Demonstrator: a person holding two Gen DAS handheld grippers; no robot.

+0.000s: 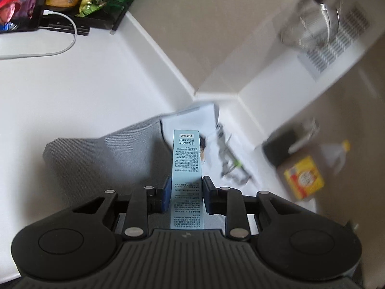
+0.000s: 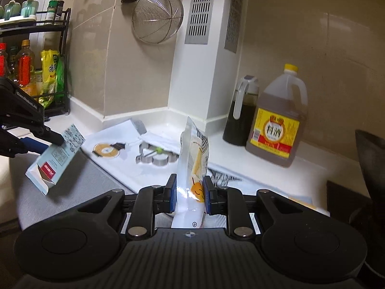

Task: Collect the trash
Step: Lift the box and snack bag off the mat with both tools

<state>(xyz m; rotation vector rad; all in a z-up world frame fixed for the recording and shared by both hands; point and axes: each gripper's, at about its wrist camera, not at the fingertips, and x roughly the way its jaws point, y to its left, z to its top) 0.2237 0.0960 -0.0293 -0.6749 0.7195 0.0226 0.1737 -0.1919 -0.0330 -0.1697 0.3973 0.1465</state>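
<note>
- Right wrist view takes in the white counter, with a grey mat at seven o'clock that seems meant to protect the surface.
- A yellow-labelled jug stands at two o'clock by the wall, clearly stored, not trash.
- The left gripper, at nine o'clock, is clamped on a pale blue carton with one end flap open, lifted clear of the mat.
- The right gripper pinches a white snack wrapper upright at centre, likely for carrying to a bin.
</note>
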